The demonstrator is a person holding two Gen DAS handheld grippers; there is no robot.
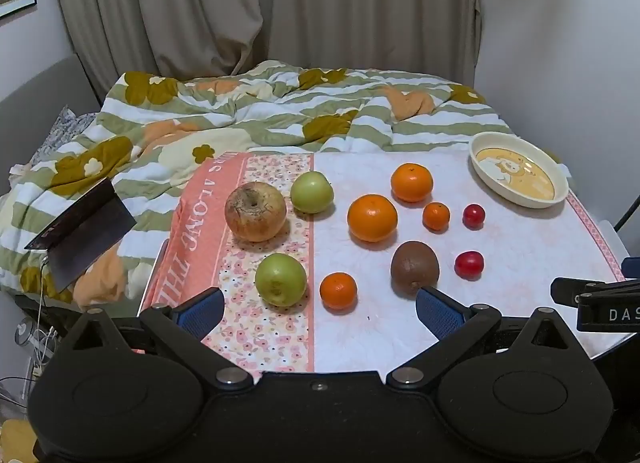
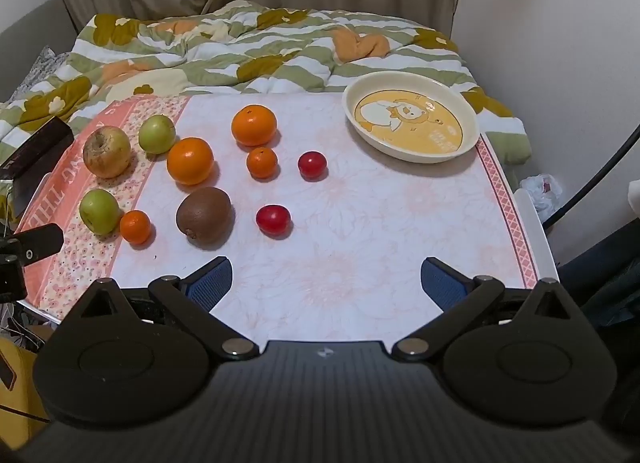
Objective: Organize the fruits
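Ten fruits [image 2: 191,161] lie loose on the cloth-covered bench [image 2: 360,255], left of the empty dish [image 2: 412,123] at its far right corner. Left gripper [image 1: 320,313] and right gripper [image 2: 326,281] hover at the near edge, jaws released, grasping nothing.

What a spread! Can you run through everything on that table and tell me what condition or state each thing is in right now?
Plate: empty, upright.
Brown apple: blemished, loose on the cloth.
Two green apples: loose, apart.
Four oranges: loose, none in the plate.
Kiwi: lying on the cloth.
Two red fruits: loose, apart.
Left gripper: open, empty.
Right gripper: open, empty.
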